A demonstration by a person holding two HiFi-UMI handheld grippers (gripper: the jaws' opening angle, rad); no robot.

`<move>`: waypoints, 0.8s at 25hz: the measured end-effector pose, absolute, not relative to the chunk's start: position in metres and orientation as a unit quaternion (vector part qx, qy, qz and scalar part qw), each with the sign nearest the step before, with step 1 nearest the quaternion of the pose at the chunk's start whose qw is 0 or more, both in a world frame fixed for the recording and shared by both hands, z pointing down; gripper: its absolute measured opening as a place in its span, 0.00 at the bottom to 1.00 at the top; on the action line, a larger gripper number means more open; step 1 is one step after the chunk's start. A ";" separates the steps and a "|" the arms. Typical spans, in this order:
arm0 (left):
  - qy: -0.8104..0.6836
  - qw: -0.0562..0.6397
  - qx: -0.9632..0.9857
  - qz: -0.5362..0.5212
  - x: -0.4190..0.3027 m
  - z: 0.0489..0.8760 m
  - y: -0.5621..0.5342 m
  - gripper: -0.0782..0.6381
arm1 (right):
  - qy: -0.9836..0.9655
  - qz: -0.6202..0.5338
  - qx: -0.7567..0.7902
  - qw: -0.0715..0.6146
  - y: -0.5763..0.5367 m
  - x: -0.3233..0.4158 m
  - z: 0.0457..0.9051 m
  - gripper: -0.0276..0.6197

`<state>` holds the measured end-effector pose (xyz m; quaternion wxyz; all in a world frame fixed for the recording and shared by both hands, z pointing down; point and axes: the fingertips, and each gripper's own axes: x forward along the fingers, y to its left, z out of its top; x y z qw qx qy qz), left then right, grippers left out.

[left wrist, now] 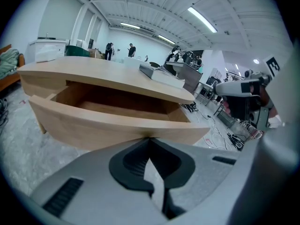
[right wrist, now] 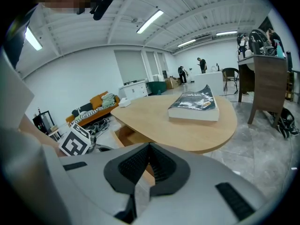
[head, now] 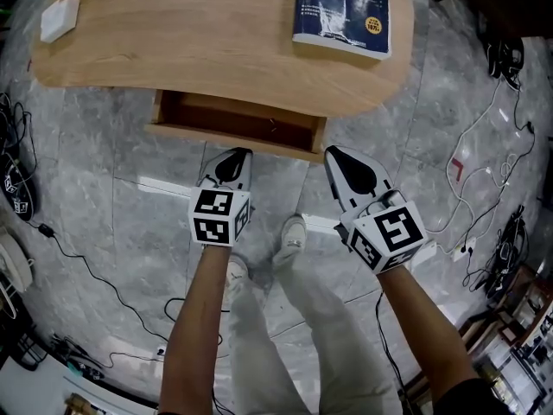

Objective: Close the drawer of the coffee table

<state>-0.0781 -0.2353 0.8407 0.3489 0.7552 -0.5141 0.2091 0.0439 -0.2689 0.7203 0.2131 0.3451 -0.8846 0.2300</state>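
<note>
Your left hand-held gripper [head: 233, 157] is shut and empty, its tip right at the front panel. The open drawer [head: 232, 135] sticks out from the bench [head: 173, 50] toward you, long axis left-right. Your right hand-held gripper [head: 339, 156], also shut and empty, is just off its right corner. Left looks nearer; push goes straight ahead.

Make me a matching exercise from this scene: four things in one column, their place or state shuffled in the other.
1 drawer
2 book
3 small white box
4 left gripper

A left end of the tabletop
B pulled open
C right end of the tabletop
D fingers together, near the drawer front

Pairs: 1-B, 2-C, 3-A, 4-D
</note>
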 end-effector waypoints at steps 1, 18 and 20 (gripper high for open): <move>-0.515 0.349 0.755 0.209 -0.078 0.841 -0.235 0.11 | -0.885 0.230 0.345 0.213 -0.270 0.045 0.720 0.06; -0.508 0.370 0.746 0.219 -0.076 0.841 -0.240 0.11 | -0.879 0.238 0.352 0.217 -0.270 0.054 0.724 0.06; -0.505 0.369 0.748 0.224 -0.075 0.841 -0.240 0.11 | -0.878 0.238 0.354 0.217 -0.272 0.056 0.725 0.06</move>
